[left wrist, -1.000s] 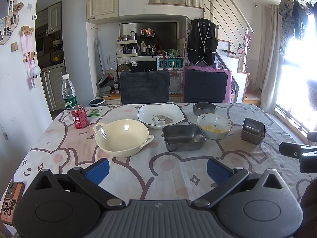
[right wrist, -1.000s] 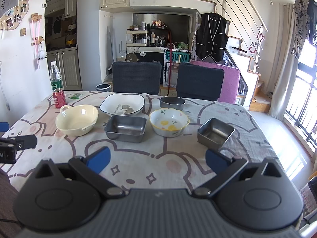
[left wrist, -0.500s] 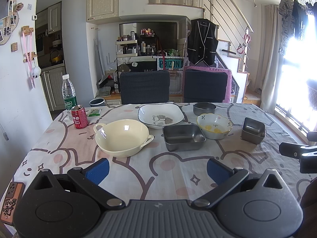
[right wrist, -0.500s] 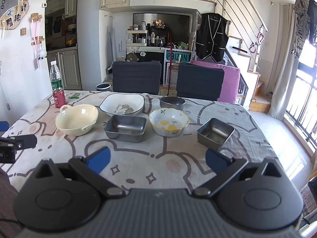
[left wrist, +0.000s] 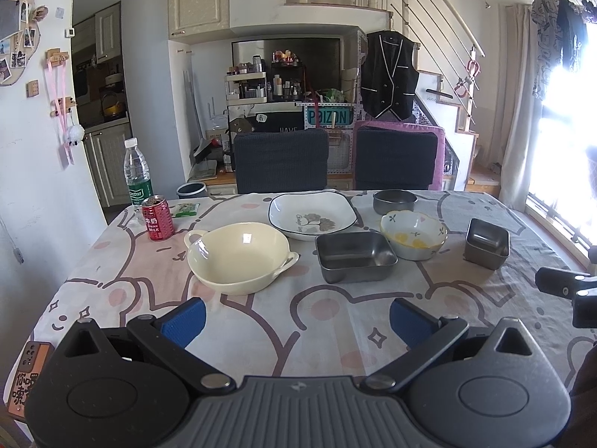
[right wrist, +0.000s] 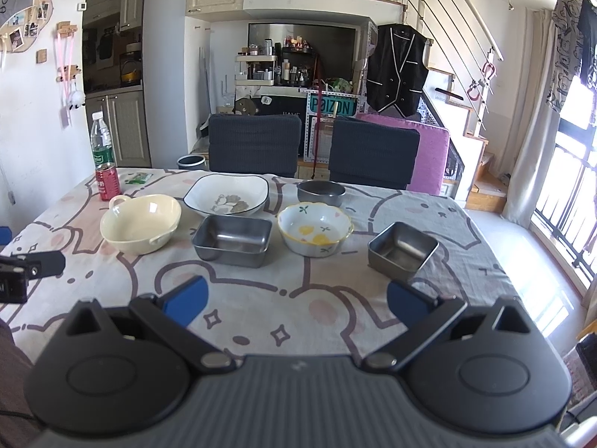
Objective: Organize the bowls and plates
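Note:
On the table stand a cream two-handled bowl (left wrist: 238, 255), a white square plate (left wrist: 311, 214), a rectangular steel tray (left wrist: 354, 255), a flowered yellow bowl (left wrist: 412, 235), a round steel bowl (left wrist: 394, 201) and a small square steel tin (left wrist: 486, 242). The same dishes show in the right wrist view: cream bowl (right wrist: 140, 226), plate (right wrist: 227, 196), tray (right wrist: 232, 239), flowered bowl (right wrist: 315, 231), steel bowl (right wrist: 321, 192), tin (right wrist: 402, 250). My left gripper (left wrist: 296, 317) is open and empty, short of the cream bowl. My right gripper (right wrist: 296, 298) is open and empty, short of the tray and tin.
A red drink can (left wrist: 157, 217), a water bottle (left wrist: 137, 175) and a green packet (left wrist: 185, 209) stand at the table's far left. Two dark chairs (left wrist: 281, 160) are behind the table. The table's near edge lies under both grippers.

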`<action>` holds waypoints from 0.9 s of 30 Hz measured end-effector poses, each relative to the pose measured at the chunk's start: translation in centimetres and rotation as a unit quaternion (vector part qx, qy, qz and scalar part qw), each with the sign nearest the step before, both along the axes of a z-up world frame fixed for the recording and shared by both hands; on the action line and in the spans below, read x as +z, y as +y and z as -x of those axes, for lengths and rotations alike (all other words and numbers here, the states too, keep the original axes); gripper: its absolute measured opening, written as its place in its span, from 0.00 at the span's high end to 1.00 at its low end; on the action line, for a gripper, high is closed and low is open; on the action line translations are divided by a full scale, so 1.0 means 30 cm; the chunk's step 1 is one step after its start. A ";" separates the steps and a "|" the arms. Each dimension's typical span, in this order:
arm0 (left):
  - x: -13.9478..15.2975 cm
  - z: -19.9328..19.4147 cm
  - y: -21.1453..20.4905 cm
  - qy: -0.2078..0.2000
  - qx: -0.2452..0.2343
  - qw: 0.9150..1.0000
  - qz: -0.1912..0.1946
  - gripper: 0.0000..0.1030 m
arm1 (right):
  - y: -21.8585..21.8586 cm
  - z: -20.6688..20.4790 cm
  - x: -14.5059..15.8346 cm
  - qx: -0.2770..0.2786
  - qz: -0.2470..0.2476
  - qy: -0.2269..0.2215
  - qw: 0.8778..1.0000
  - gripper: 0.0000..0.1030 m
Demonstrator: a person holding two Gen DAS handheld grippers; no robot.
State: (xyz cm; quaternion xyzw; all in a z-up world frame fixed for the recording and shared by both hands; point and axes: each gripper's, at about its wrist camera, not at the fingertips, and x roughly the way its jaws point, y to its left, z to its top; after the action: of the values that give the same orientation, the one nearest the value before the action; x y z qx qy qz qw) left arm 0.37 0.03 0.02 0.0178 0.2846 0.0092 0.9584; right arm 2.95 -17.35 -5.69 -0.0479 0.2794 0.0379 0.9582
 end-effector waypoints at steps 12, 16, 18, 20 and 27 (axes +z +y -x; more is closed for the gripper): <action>0.067 -0.086 0.026 -0.001 0.031 1.000 -0.002 0.00 | -0.001 -0.049 0.034 -0.001 0.022 -0.014 1.000 0.00; 0.100 -0.139 0.030 -0.002 0.028 1.000 -0.004 0.00 | 0.003 -0.084 0.058 0.008 0.025 -0.028 0.999 0.00; 0.118 -0.170 0.027 -0.007 0.025 1.000 -0.006 0.00 | 0.006 -0.113 0.075 0.016 0.024 -0.033 0.999 0.00; 0.134 -0.201 0.024 -0.011 0.023 1.000 -0.011 0.00 | 0.012 -0.149 0.093 0.019 0.025 -0.039 0.999 0.00; 0.154 -0.342 0.046 -0.015 0.018 1.000 -0.003 0.00 | 0.019 -0.284 0.130 0.029 0.023 -0.059 0.998 0.00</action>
State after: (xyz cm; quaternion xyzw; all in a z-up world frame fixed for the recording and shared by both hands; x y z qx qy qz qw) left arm 10.64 1.42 4.63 0.0160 0.2703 0.0273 0.9622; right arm 11.48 -16.79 -1.81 -0.0806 0.2220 0.0562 0.9701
